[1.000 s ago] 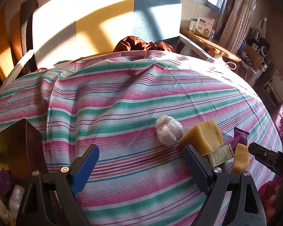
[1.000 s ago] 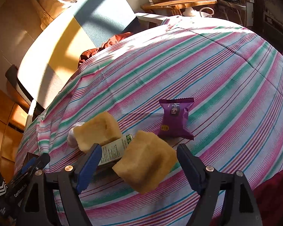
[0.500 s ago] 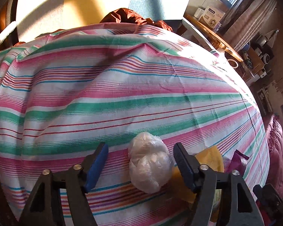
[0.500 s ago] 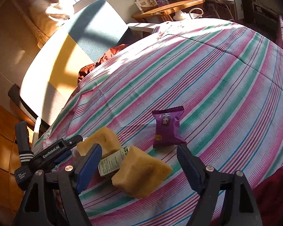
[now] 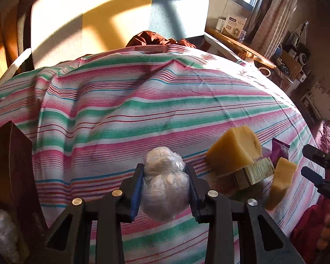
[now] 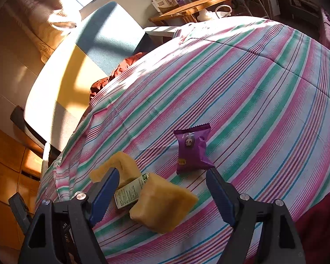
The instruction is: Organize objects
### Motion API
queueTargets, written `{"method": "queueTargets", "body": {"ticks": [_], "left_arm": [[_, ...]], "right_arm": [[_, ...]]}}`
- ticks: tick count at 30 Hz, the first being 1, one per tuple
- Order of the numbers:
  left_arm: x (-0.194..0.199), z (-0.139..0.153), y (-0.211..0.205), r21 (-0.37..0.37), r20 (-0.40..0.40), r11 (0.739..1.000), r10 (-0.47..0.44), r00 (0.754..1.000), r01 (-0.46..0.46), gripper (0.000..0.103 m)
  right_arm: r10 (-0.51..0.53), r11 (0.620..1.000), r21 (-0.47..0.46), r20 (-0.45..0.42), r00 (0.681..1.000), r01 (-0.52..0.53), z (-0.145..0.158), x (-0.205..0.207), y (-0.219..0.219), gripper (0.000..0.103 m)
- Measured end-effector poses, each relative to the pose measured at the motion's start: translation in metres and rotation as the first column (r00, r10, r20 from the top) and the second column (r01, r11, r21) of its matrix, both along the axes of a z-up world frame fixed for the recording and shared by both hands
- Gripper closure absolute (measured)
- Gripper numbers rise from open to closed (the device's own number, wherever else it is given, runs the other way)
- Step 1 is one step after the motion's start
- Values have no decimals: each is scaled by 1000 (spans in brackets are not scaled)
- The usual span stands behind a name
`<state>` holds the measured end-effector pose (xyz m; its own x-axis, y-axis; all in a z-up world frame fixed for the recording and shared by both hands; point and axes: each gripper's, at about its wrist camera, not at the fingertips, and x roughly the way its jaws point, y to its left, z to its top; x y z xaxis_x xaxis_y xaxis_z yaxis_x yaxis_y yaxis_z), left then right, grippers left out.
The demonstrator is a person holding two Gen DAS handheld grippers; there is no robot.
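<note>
My left gripper (image 5: 165, 169) is shut on a white plastic-wrapped bundle (image 5: 165, 195), with both blue pads pressing its sides just above the striped sheet (image 5: 143, 101). To its right lie two yellow sponge blocks (image 5: 233, 151) (image 5: 279, 182), a small printed box (image 5: 255, 172) and a purple snack packet (image 5: 279, 149). My right gripper (image 6: 162, 176) stands open over the nearer sponge block (image 6: 162, 200), its pads clear of it. The box (image 6: 129, 192) and second sponge (image 6: 118, 167) lie by its left finger. The purple packet (image 6: 191, 149) lies just beyond its tips.
A dark brown open box (image 5: 11, 165) stands at the left edge with plastic-wrapped items (image 5: 4, 237) inside. A padded headboard (image 5: 99, 22) and red cloth (image 5: 154, 40) lie beyond the bed. A wooden side table (image 5: 242, 46) stands at the far right.
The left gripper moved in around the plastic bundle, closed on it and drew back with it held. The right gripper stayed open over the sponge, barely shifting.
</note>
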<state>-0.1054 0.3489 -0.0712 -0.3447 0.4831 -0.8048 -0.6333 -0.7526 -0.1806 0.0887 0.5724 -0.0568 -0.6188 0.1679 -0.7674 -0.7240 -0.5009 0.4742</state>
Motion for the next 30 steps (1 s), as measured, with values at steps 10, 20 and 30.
{"method": "queueTargets", "body": {"ticks": [10,20,30], "left_arm": [[54,36,-59,28,-111,999,-31,993,35,66],[69,46,-129,69,-103,998,14,995,-7,66],[75,50,-178,91,-102,992,99,990,-89,66]], "right_arm": [[-49,999,3,29,998,49,-3,6,4,20],[-101,995,39,178,979,95,-10,-9,27,34],[6,1000,26,375,927,-17,-53,-57,45,61]]}}
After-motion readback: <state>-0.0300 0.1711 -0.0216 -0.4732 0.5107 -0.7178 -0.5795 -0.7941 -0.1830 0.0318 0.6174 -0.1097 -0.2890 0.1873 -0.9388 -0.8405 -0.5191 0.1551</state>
